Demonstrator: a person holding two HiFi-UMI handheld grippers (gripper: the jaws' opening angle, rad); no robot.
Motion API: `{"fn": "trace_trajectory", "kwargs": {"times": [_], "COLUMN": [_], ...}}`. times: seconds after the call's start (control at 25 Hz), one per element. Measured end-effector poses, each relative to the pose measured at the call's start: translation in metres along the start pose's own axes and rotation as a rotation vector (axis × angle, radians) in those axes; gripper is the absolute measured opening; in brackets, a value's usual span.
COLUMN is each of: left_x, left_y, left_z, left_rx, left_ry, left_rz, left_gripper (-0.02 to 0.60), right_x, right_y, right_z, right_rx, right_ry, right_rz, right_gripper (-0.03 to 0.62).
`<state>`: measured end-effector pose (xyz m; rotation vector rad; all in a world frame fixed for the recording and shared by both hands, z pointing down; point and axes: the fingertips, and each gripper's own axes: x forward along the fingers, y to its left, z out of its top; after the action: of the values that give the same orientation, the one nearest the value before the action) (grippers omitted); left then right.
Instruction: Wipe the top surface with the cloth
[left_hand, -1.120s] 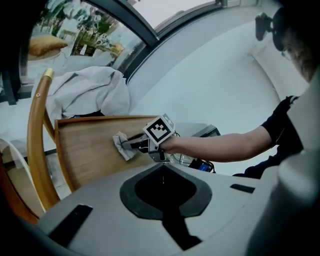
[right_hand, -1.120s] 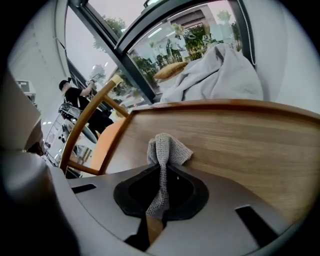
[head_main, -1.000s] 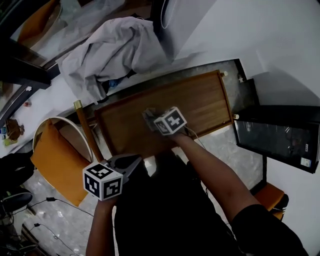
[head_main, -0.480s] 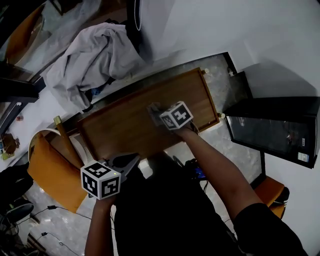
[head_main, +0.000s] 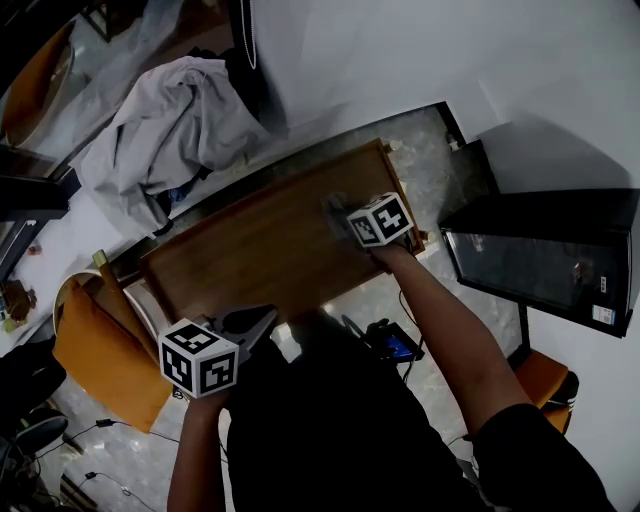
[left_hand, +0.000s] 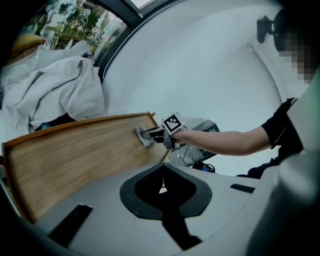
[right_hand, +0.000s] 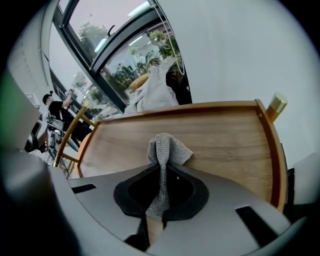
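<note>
Since the wooden surface (head_main: 265, 250) shows no streaks or dirt, wiped and unwiped wood can't be told apart. Judging by position, the wipe is mid-course: the cloth (head_main: 336, 208) lies on the wood near the surface's 2 o'clock end, and the long stretch toward 8 o'clock probably still needs passes. A grey sheet pile (head_main: 165, 130) sits beyond the far edge at 11 o'clock, and a black cabinet (head_main: 545, 255) stands at 3 o'clock. The right arm (head_main: 440, 320) reaches out nearly straight from 5 o'clock, wrist low. The right claw (right_hand: 159, 200) pinches the cloth, its bunched end pressed to the wood. The left claw (left_hand: 162, 190) is pressed together and empty, held off the near edge at 7 o'clock.
</note>
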<state>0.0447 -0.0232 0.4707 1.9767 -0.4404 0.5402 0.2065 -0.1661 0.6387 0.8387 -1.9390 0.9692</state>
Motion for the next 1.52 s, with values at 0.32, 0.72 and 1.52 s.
{"fn": "trace_trajectory", "kwargs": {"times": [0.32, 0.72, 1.52], "left_x": [0.011, 0.007, -0.044], "left_y": [-0.005, -0.012, -0.015], "left_z": [0.002, 0.001, -0.032], "left_rx": [0.006, 0.014, -0.021], "left_ry": [0.01, -0.004, -0.097], "left_rz": [0.001, 0.016, 0.047], "left_gripper": [0.011, 0.011, 0.011], "right_x": [-0.022, -0.04, -0.066], "right_y": [-0.048, -0.093, -0.093], "right_z": [-0.003, -0.001, -0.002], "right_rx": [0.058, 0.118, 0.212], "right_ry": [-0.027, -0.055, -0.133], "right_rz": [-0.088, -0.242, -0.367], "right_gripper": [0.035, 0.035, 0.035]}}
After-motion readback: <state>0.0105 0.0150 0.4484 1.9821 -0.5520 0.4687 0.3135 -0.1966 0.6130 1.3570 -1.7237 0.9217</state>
